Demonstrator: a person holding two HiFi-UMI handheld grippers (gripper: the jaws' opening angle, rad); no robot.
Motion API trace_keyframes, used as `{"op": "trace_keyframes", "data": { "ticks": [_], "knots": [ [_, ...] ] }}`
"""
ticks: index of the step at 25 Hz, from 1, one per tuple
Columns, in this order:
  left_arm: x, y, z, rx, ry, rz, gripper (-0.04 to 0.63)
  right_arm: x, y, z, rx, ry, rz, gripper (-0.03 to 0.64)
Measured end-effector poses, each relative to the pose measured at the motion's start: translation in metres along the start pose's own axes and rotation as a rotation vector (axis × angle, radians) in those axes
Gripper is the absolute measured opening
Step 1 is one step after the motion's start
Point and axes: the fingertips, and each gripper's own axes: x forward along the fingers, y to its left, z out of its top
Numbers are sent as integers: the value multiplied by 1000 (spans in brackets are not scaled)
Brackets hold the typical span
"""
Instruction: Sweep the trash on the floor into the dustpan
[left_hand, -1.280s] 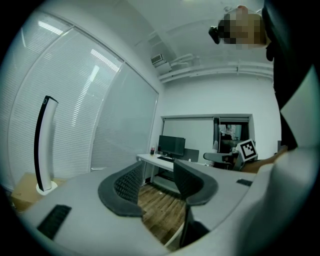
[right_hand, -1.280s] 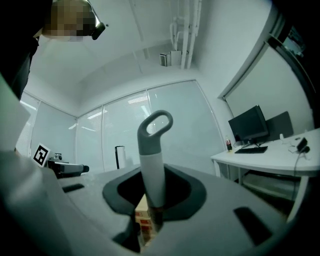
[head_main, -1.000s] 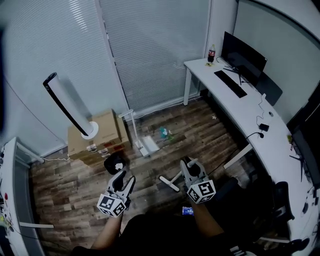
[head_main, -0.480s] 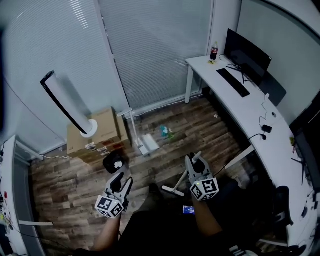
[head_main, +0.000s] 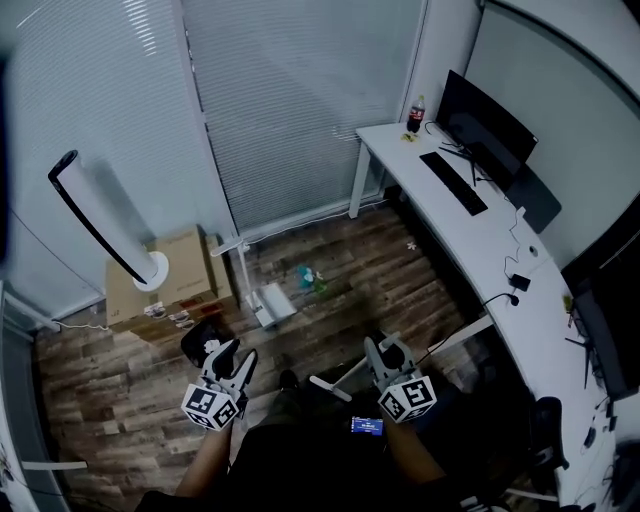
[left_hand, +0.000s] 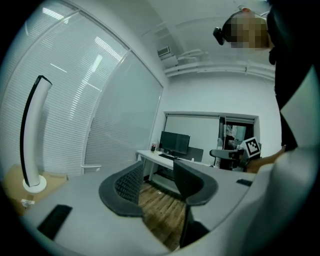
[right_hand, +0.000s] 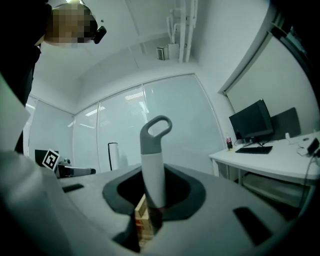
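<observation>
**Head view, then each gripper view: hemmed on three sides, open in the middle**

Head view: bare floorboards (head_main: 350, 290) run from the person's feet to the blinds (head_main: 290, 110). A white desk (head_main: 470, 235) edges the right side. A cardboard box (head_main: 165, 285) and a tower fan (head_main: 100, 225) close off the left. The dustpan (head_main: 270, 302) stands just beside the box, its long handle upright. The trash (head_main: 308, 277), a small teal-and-green heap, lies near its right side. It is well apart from the broom (head_main: 330, 387), whose head rests on the boards in front of the right gripper (head_main: 387, 350). The left gripper (head_main: 225, 355) hangs level nearby.

Compared with a second ago, the box, dustpan, trash and desk all sit further left in the picture. Both grippers show lower in it.

Left gripper view: the jaws stand apart with only floorboards showing between them. The desk lies ahead.

Right gripper view: the jaws are clamped on the broom's white handle. Its grey loop rises above them, as before.
</observation>
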Motion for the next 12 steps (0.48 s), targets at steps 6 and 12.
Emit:
{"op": "trace_keyframes", "data": {
  "ticks": [6,12],
  "knots": [
    [51,58,18,24,36,-5,175,54,-33,17,1,10,-54,72],
    [96,113,27,70,83,-23,176,109,-67,20,-15,42,-116,72]
  ]
}}
